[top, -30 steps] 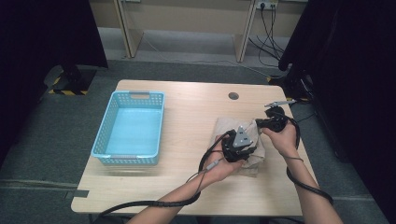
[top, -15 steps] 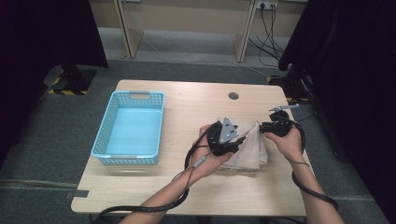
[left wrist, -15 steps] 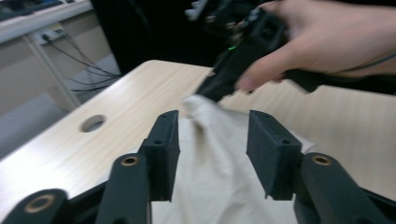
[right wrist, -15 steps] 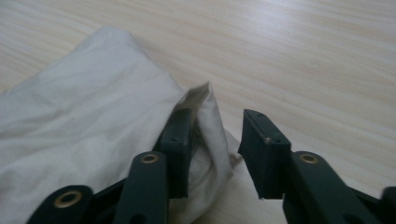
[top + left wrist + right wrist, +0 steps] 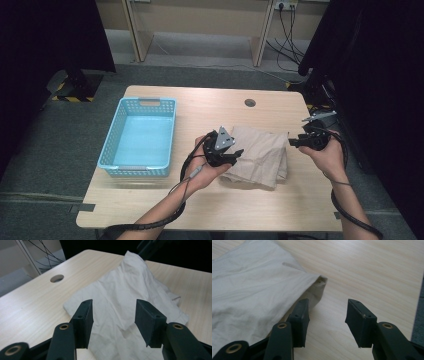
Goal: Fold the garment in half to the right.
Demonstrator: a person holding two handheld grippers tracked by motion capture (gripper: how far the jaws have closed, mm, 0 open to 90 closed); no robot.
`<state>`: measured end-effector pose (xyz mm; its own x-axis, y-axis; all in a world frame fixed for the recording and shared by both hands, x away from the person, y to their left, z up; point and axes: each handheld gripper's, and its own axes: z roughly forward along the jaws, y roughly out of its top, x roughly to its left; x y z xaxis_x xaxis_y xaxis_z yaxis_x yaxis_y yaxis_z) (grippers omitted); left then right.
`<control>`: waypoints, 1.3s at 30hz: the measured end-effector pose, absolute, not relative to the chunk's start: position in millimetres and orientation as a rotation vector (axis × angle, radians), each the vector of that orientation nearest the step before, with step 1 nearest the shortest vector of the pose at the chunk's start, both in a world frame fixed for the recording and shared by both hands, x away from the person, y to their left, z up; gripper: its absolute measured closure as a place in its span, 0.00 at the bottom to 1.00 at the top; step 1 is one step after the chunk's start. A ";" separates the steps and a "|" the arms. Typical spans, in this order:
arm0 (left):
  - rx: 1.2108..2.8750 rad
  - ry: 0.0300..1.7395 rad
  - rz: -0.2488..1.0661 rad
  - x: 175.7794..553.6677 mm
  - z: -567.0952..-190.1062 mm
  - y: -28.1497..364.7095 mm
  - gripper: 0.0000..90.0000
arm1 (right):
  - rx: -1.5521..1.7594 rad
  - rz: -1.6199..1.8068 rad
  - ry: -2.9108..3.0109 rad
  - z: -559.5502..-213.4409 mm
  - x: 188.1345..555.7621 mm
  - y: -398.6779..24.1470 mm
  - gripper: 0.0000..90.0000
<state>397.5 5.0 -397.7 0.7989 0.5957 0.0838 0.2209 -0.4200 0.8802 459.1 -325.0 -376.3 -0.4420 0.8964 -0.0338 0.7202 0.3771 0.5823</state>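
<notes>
A beige cloth (image 5: 260, 155) lies folded on the wooden table (image 5: 200, 100), right of the middle. My left gripper (image 5: 238, 153) hovers at the cloth's left edge. Its jaws have just been opening and stand open. In the left gripper view the left gripper (image 5: 113, 315) has the cloth (image 5: 125, 287) spread beneath it, with nothing pinched. My right gripper (image 5: 292, 142) is at the cloth's right edge, its jaws also just opened. In the right gripper view the right gripper (image 5: 327, 320) has bare table between its jaws. The cloth's corner (image 5: 318, 282) lies just beyond its left jaw.
A light blue plastic basket (image 5: 114, 134) stands on the left part of the table. A round cable hole (image 5: 250, 103) is in the tabletop behind the cloth. Table legs and cables stand beyond the far edge, with dark curtains at both sides.
Both grippers were close together over the cloth. They have moved apart, the left one leftward and the right one rightward. Both sets of jaws have opened and the cloth lies flatter.
</notes>
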 end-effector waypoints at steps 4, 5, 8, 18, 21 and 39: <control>2.030 0.626 0.459 400.3 -411.3 3.9 0.54 | 1.373 0.804 2.257 -360.4 446.3 -320.7 0.59; 2.030 0.626 0.459 400.3 -411.3 3.9 0.54 | 1.350 0.840 2.251 -356.4 443.1 -315.4 0.57; 2.058 0.644 0.436 402.8 -425.6 0.1 0.54 | 1.280 0.885 2.246 -350.8 439.2 -294.7 0.50; 2.139 0.670 0.352 395.9 -452.9 1.8 0.53 | 1.491 0.674 2.339 -420.4 448.7 -271.0 0.47; 2.135 0.688 0.327 393.6 -455.9 4.1 0.53 | 1.519 0.676 2.346 -428.6 447.9 -272.9 0.47; 2.141 0.677 0.267 390.0 -462.4 -11.4 0.52 | 1.368 0.643 2.414 -450.1 495.7 -253.6 0.49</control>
